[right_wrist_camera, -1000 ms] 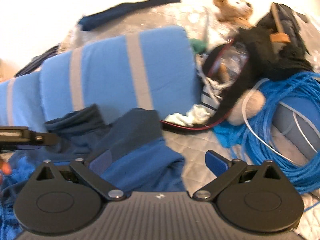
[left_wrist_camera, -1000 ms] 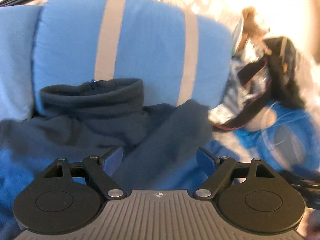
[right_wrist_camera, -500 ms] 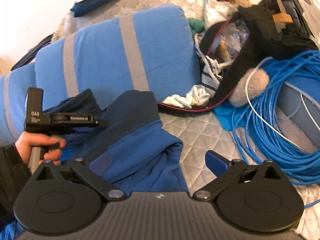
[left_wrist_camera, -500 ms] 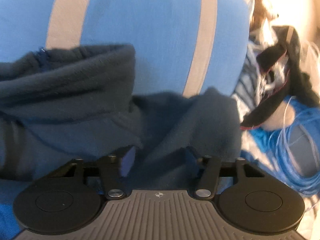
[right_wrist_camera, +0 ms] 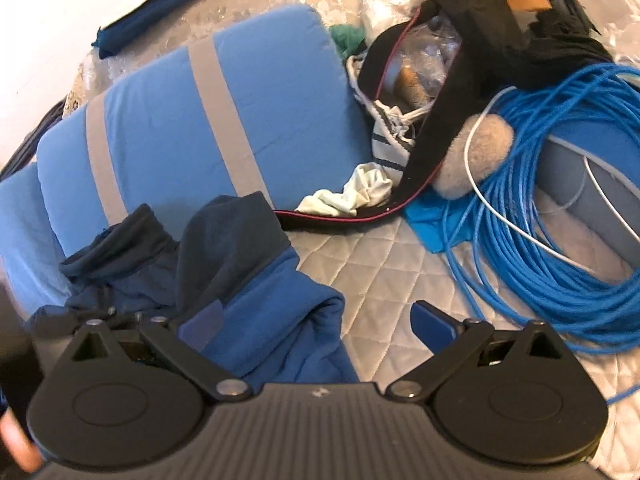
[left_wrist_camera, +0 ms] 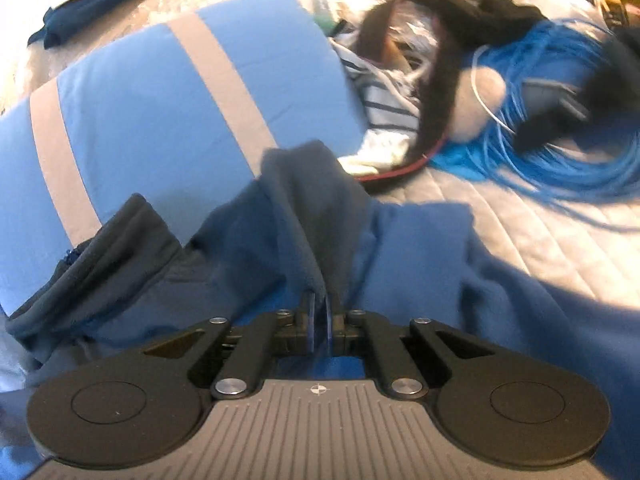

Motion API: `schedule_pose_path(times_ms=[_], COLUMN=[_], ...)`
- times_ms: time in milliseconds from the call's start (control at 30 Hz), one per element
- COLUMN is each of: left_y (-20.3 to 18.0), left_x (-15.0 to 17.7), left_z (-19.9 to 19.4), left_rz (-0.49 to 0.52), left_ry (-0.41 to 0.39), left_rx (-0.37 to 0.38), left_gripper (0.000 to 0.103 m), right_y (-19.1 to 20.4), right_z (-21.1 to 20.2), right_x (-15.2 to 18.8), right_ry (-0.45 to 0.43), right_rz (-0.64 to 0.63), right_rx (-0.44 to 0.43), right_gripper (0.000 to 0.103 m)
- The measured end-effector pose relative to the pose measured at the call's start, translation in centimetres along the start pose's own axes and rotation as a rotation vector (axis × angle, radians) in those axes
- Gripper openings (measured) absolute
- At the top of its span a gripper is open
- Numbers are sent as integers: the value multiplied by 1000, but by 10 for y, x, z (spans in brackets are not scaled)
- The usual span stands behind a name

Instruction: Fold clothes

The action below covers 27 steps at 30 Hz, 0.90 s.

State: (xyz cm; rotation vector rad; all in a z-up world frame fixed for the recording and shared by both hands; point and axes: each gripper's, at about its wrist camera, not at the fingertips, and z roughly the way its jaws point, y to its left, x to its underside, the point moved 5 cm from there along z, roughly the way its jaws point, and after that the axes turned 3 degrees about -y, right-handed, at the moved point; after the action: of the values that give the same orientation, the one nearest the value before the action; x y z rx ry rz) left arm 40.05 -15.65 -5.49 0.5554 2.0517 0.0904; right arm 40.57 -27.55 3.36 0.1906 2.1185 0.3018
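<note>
Your left claw is pressed together, pinching a ridge of the blue fleece jacket at its dark navy shoulder. Your right claw is spread wide, its left finger over the jacket's folded edge, its right over the quilted bed. At 11 o'clock lies a striped blue pillow; at 2 o'clock, coiled blue cable.

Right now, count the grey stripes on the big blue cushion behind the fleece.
2. One grey stripe runs near the left end of the blue cushion; the other grey stripe crosses near its middle, ending just above the dark blue fleece. The cushion's far side is hidden.
</note>
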Motion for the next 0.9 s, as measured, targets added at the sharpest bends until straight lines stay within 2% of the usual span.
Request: schedule_pose_path(times_ms=[233, 333, 467, 700, 800, 867, 900], left_y=[-38, -46, -53, -52, -51, -50, -50], left_x=[17, 21, 26, 27, 28, 28, 28], left_z=[-20, -19, -17, -19, -20, -21, -22], left_rz=[157, 177, 201, 183, 185, 184, 184], left_ry=[-6, 0, 0, -11, -17, -20, -22], left_rx=[-28, -31, -37, -33, -28, -24, -22], left_gripper=[5, 5, 4, 4, 4, 4, 4], right_y=[25, 43, 63, 98, 105, 107, 108], right_z=[31, 50, 74, 117, 138, 152, 161], right_x=[-25, -30, -48, -79, -92, -99, -102], right_ry=[-6, 8, 25, 55, 114, 169, 220], right_rz=[-195, -296, -339, -414, -441, -456, -455], right_rx=[-23, -38, -71, -130, -149, -167, -208], right_gripper=[103, 103, 103, 100, 91, 90, 89])
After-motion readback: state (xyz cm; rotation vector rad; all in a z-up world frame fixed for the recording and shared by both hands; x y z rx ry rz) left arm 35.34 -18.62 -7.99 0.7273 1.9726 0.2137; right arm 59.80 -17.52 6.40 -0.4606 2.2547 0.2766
